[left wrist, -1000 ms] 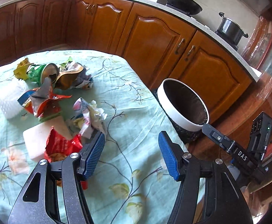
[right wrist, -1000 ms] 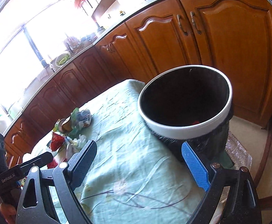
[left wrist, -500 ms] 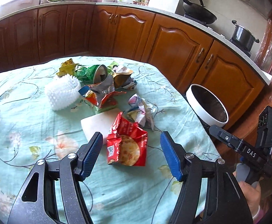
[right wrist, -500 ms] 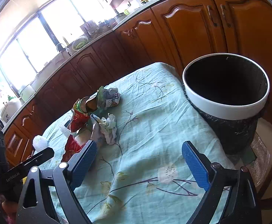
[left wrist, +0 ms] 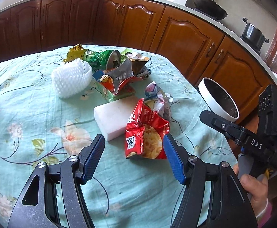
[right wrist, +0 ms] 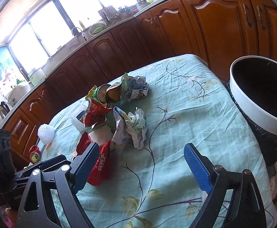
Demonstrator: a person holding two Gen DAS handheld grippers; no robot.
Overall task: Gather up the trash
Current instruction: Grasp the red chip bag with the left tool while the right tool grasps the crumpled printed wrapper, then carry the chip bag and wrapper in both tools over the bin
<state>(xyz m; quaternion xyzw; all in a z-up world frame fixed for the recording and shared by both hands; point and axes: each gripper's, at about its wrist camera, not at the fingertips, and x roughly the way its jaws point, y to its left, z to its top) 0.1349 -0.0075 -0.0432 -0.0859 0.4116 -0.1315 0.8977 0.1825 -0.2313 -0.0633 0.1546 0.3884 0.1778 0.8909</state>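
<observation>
A pile of trash lies on the table's green flowered cloth (left wrist: pixel 34 102). Nearest is a torn red snack bag (left wrist: pixel 146 138), which sits just ahead of and between the blue pads of my left gripper (left wrist: pixel 133 153). That gripper is open and does not touch the bag. Behind the bag are a crumpled paper wrapper (left wrist: pixel 157 98) and a white foam block (left wrist: pixel 111 115). My right gripper (right wrist: pixel 140 163) hangs over bare cloth with its jaws closing on nothing. The red bag (right wrist: pixel 102 163) lies beside its left finger and the crumpled wrapper (right wrist: pixel 134 127) lies ahead. The white-rimmed bin (right wrist: pixel 252 114) stands off the table's right edge.
Further back lie a white foam net (left wrist: pixel 72 79), a green can (left wrist: pixel 110 58) and silver and orange wrappers (left wrist: pixel 119 77). A red can (right wrist: pixel 35 153) lies at the far left. Wooden cabinets (left wrist: pixel 186 38) ring the table. A hand (left wrist: pixel 254 190) holds the other gripper.
Both views have swung away from the bin toward the trash pile. My left gripper has come up behind the red snack bag. The right jaws stand slightly narrower.
</observation>
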